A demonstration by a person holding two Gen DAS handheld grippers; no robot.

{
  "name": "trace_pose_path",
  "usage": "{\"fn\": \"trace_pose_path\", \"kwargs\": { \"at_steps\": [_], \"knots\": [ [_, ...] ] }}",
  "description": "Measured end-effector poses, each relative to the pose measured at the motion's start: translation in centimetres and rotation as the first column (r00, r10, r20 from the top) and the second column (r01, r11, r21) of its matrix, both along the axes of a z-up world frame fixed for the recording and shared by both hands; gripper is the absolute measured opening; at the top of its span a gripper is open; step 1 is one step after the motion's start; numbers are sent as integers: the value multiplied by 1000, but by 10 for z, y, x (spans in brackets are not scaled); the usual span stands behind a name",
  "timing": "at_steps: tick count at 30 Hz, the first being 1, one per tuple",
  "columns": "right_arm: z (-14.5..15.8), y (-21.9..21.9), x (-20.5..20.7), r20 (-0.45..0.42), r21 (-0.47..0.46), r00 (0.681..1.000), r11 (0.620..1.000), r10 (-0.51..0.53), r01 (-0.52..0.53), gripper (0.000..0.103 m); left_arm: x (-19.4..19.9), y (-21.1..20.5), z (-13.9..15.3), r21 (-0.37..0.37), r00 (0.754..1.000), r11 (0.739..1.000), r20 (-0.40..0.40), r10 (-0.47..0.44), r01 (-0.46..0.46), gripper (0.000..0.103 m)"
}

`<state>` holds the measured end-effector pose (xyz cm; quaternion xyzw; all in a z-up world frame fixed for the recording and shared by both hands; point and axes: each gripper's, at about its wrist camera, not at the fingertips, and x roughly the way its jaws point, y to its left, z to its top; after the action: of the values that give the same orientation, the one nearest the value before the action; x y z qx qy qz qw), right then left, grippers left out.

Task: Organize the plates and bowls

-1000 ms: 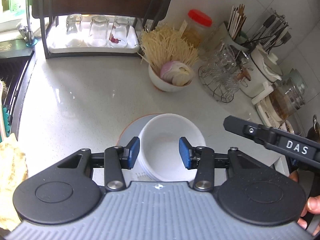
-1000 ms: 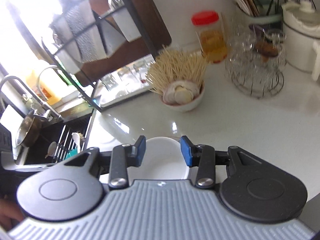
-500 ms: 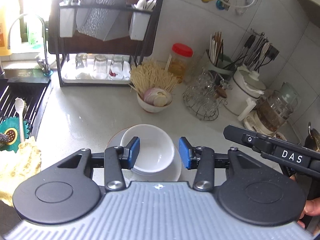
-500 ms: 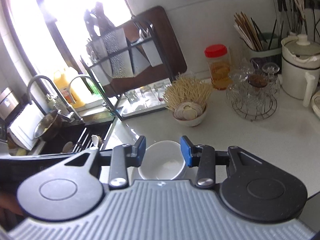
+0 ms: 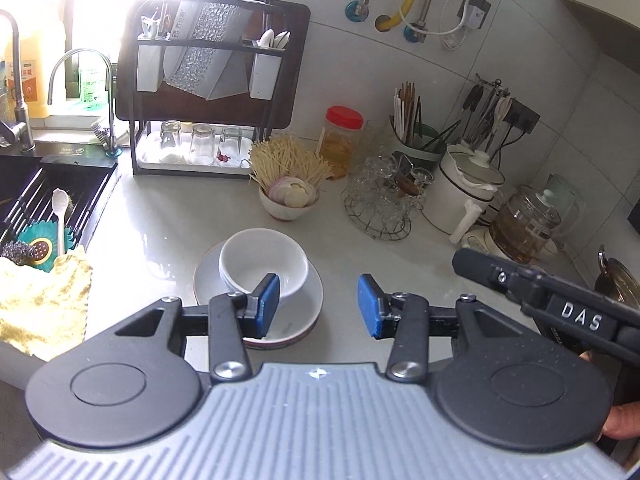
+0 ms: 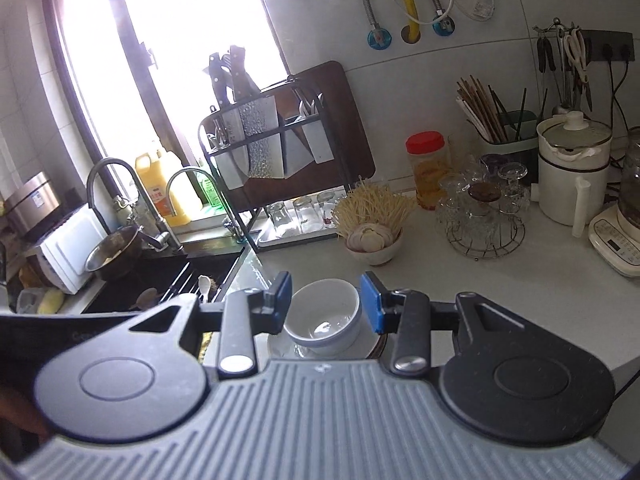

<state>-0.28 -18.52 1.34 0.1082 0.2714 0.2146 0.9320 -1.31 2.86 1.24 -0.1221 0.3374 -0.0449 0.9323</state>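
Observation:
A white bowl (image 5: 264, 262) is stacked on another bowl, and both sit on a white plate (image 5: 298, 312) with a brown rim on the pale counter. My left gripper (image 5: 318, 306) is open and empty, held above and in front of the stack. My right gripper (image 6: 326, 300) is open and empty too, with the bowl (image 6: 324, 318) and plate (image 6: 284, 346) seen between its blue pads. In the left wrist view the right gripper's black arm (image 5: 560, 306) shows at the right edge.
A bowl of noodles and onion (image 5: 290, 196) stands behind the stack. A dish rack with glasses (image 5: 200, 148), a red-lidded jar (image 5: 342, 140), a wire glass holder (image 5: 380, 204) and a white kettle (image 5: 464, 188) line the back. The sink (image 5: 44, 200) and a yellow cloth (image 5: 40, 300) lie left.
Both grippers have pulled back and up from the bowl stack, which now looks smaller and farther. Both stay open. The bowls and plate have not moved.

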Motion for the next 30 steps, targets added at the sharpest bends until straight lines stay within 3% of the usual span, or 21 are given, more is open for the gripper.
{"fn": "trace_pose_path", "kwargs": {
  "at_steps": [12, 13, 15, 30],
  "knots": [
    [-17, -12, -49, 2, -36, 1000, 999, -17, 17, 42, -43, -14, -14, 29, 999, 1000, -43, 1, 1, 49],
    [-17, -13, -51, 0, -37, 1000, 999, -22, 21, 43, -46, -15, -16, 34, 999, 999, -46, 0, 2, 53],
    [-18, -16, -55, 5, -35, 1000, 999, -25, 26, 54, -51, -15, -19, 43, 999, 999, -54, 1, 2, 59],
    [-18, -25, -78, 23, -115, 999, 992, -47, 49, 54, -77, -28, -19, 27, 997, 999, -56, -46, 47, 77]
  ]
}}
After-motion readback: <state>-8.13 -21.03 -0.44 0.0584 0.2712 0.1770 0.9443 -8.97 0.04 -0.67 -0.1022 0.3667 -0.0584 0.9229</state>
